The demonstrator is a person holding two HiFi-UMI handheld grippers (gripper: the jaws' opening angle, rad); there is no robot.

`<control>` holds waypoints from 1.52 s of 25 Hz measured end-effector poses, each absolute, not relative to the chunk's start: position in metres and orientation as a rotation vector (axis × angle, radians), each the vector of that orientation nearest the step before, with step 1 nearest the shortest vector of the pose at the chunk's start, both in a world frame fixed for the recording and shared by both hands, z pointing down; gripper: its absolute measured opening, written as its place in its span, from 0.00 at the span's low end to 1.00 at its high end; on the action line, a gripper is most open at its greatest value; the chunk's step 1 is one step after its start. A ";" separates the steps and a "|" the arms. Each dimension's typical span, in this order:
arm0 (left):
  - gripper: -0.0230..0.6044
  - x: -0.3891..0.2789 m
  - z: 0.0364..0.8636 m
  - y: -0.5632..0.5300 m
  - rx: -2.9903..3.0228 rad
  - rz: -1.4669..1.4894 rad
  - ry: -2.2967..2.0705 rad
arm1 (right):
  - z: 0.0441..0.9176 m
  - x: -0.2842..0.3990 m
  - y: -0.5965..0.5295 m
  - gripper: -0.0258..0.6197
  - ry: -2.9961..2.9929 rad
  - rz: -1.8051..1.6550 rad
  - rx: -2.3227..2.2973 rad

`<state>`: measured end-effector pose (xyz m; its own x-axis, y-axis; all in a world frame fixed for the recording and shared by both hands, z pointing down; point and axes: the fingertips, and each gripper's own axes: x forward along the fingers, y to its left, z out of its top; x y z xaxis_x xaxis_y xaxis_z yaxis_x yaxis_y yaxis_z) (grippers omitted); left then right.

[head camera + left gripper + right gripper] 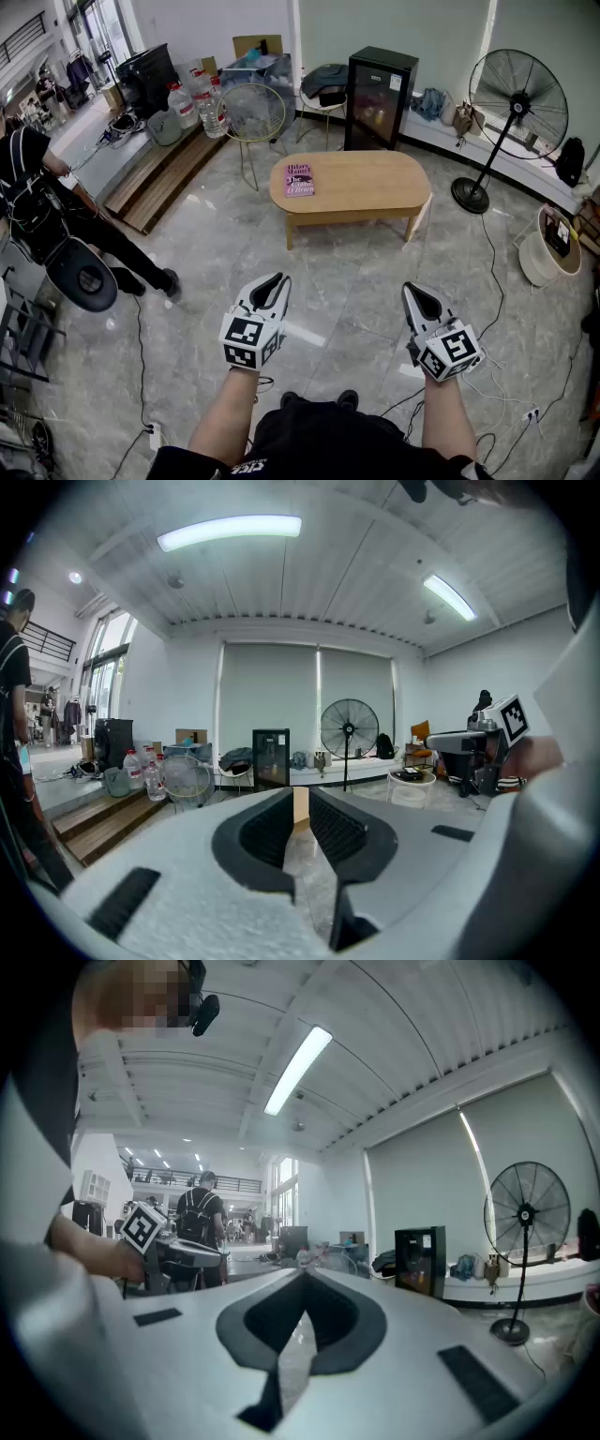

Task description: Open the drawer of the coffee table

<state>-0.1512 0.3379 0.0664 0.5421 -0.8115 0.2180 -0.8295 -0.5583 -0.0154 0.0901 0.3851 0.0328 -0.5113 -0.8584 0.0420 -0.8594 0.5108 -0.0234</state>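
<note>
Tiled floor (356, 291), coffee table (352, 183) well beyond L claw (278, 279), R claw (411, 289)

From above I cannot make out a drawer on the coffee table (370, 183), and the print on the pink book (300, 179) is too small to read. My left gripper (302, 797) hides all but a sliver of that surface in its own view.
</note>
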 end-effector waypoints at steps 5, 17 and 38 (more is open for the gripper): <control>0.13 -0.144 0.055 0.340 2.676 0.302 -1.440 | 0.024 0.099 0.385 0.04 -2.709 0.055 1.527; 0.11 -0.107 0.067 0.362 2.655 0.317 -1.446 | 0.029 0.142 0.404 0.04 -2.727 0.042 1.561; 0.07 -0.068 0.081 0.362 2.613 0.308 -1.424 | 0.051 0.174 0.410 0.05 -2.777 0.183 1.515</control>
<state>-0.0683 0.3623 0.0805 0.5285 -0.8114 0.2496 -0.8421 -0.5383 0.0331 0.1743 0.4095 0.0512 -0.5424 -0.8395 0.0315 -0.8364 0.5361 -0.1143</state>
